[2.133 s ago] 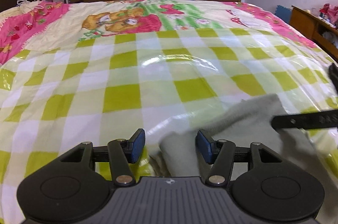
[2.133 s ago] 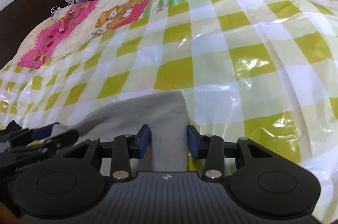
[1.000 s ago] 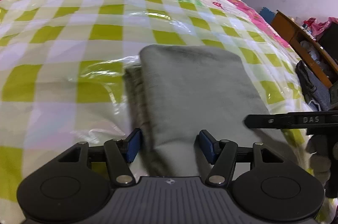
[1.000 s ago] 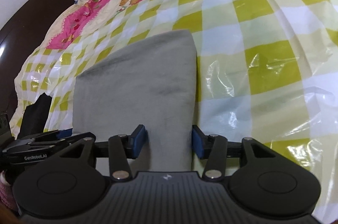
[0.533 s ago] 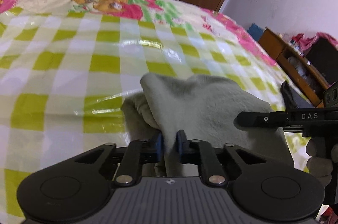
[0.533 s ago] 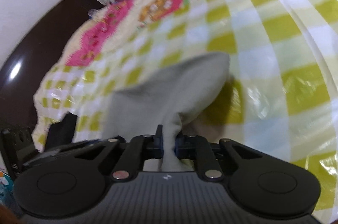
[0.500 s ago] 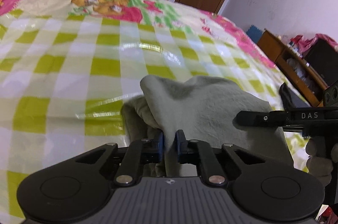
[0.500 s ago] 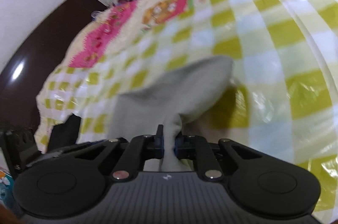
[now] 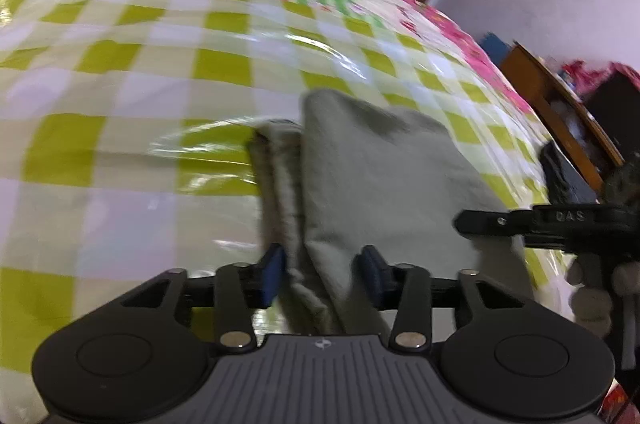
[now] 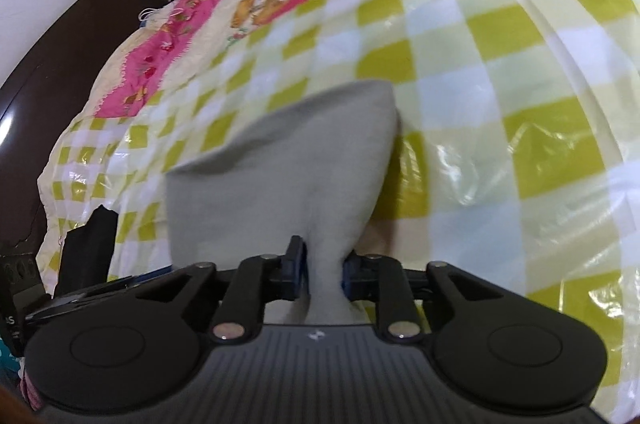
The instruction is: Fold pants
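Pants nearly folded on the bed

Grey pants [image 9: 372, 176] lie folded at 12 o'clock on the bed [image 9: 120, 84]; left hand-held gripper [image 9: 322, 270] gapes around them, right hand-held gripper [image 10: 322, 274] pinches an edge; releasing remains.

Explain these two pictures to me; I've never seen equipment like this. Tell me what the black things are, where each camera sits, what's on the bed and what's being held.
No robot here: a person holds a handheld two-finger claw in each hand, each with a fisheye camera looking along its fingers. One picture is from the left claw, the other from the right claw. Grey pants, folded, lie on a bed with a green-checked cover under shiny plastic. The left claw is open with the pants' near edge between its blue pads. The right claw is shut, pinching the cloth. The black bar at the left picture's right edge is the other claw.
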`<state>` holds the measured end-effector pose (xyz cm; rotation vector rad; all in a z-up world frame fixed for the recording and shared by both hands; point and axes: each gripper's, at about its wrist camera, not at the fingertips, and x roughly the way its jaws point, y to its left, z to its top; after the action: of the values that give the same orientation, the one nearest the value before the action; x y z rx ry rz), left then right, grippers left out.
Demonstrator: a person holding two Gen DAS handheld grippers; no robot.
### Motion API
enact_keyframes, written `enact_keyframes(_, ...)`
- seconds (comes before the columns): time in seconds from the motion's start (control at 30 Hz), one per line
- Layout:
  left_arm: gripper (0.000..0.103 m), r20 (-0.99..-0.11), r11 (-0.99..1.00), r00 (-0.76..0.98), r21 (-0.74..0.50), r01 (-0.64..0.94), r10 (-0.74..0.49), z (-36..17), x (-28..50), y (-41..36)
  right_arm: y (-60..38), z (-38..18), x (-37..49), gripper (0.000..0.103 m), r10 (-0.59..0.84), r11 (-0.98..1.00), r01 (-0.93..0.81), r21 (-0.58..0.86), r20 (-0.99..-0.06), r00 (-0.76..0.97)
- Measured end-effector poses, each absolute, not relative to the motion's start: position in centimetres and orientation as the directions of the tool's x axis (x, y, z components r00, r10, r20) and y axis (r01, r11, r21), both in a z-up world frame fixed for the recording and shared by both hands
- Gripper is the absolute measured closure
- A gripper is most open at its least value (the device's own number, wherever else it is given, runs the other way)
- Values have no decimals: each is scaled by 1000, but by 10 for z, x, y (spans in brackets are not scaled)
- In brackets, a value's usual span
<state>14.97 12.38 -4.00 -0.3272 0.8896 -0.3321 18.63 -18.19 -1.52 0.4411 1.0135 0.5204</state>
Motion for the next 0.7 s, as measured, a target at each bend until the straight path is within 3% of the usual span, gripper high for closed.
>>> enact_keyframes(0.1, 38, -716, 913, 576, -380, 152, -394, -48, 157, 117, -193, -26, 189, 78, 628, 769, -192, 610, -664, 406)
enact_keyframes(0.33, 39, -686, 863, 530, -452, 225, -497, -50, 167, 114, -202, -40, 195, 72, 675, 732, -219, 645, -642, 364)
enact_keyframes(0.43, 38, -699, 861, 503, -427, 276, -508, -52, 163, 111, -206, -43, 196, 71, 695, 716, -239, 656, -634, 340)
enact_keyframes(0.63, 27, -670, 835, 515, -513, 198, -534, -65, 188, 110, -200, -51, 202, 67, 727, 684, -250, 685, -610, 315)
enact_keyframes(0.7, 32, -676, 847, 525, -493, 201, -518, -63, 186, 103, -193, -54, 206, 66, 734, 674, -237, 699, -601, 317)
